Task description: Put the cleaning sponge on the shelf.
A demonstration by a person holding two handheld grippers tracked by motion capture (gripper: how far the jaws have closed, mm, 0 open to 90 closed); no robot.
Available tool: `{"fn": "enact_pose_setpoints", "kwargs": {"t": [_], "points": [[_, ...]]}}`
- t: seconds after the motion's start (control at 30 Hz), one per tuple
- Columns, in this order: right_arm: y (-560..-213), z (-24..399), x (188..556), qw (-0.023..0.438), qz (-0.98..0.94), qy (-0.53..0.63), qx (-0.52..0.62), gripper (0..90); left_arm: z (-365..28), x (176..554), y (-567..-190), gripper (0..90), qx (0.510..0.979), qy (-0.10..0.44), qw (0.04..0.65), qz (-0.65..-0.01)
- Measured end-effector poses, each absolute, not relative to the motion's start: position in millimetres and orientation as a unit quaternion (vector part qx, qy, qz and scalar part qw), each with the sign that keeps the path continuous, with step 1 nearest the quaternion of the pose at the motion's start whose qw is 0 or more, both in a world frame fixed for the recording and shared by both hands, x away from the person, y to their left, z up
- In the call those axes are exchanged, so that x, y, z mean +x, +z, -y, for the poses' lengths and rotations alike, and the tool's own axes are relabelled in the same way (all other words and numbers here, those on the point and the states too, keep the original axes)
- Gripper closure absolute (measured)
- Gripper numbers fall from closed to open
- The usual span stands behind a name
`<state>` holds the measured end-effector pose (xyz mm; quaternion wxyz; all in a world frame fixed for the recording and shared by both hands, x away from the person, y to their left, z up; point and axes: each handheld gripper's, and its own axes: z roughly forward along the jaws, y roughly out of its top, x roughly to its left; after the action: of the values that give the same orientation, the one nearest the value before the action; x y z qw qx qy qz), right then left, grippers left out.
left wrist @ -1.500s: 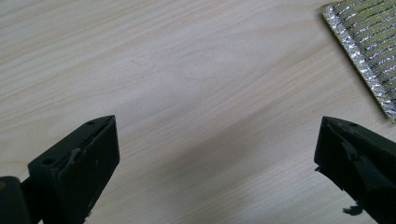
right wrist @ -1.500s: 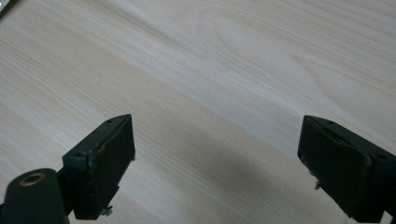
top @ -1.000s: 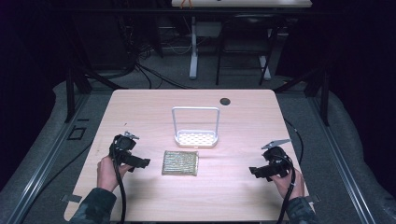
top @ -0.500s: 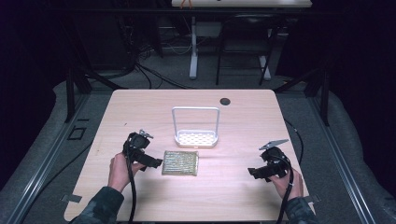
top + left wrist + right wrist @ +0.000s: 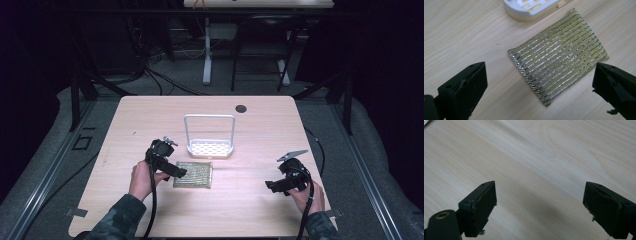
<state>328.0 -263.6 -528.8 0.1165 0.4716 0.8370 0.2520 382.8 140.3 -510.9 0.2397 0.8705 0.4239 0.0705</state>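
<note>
step: reach for scrubbing pad (image 5: 559, 62) | pad: flat mid-table (image 5: 150, 115), just before white rack (image 5: 210, 147) | left tool (image 5: 181, 173): jaws spread over pad | right tool (image 5: 268, 186): spread, idle | next: lower, pinch pad edge

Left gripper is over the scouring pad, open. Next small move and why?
Probably lower the left gripper a little further and close on the near edge of the scouring pad. Its jaws stand wide open on either side of the pad, which lies flat on the table beside the white rack, not yet gripped.
</note>
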Motion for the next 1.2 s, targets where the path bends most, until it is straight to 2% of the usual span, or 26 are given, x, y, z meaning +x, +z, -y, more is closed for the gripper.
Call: {"fn": "enact_pose_setpoints", "kwargs": {"t": [0.43,0.73,0.9,1.0,1.2], "points": [[-529,261,327,0.115,-0.839,0.254,0.466,11.5,-104,390,-529,0.0,0.882,0.046,0.226,-0.411],[-529,262,327,0.113,-0.838,0.258,0.468,11.6,-92,393,-542,0.5,0.881,0.034,0.213,-0.421],[-528,260,326,0.112,-0.839,0.258,0.465,11.6,-89,393,-547,4.8,0.885,0.040,0.203,-0.417],[-529,260,327,0.112,-0.840,0.259,0.464,11.6,-89,391,-548,13.6,0.885,0.062,0.197,-0.417],[-528,260,326,0.111,-0.842,0.255,0.462,11.6,-87,387,-550,17.1,0.888,0.077,0.190,-0.411]]}}
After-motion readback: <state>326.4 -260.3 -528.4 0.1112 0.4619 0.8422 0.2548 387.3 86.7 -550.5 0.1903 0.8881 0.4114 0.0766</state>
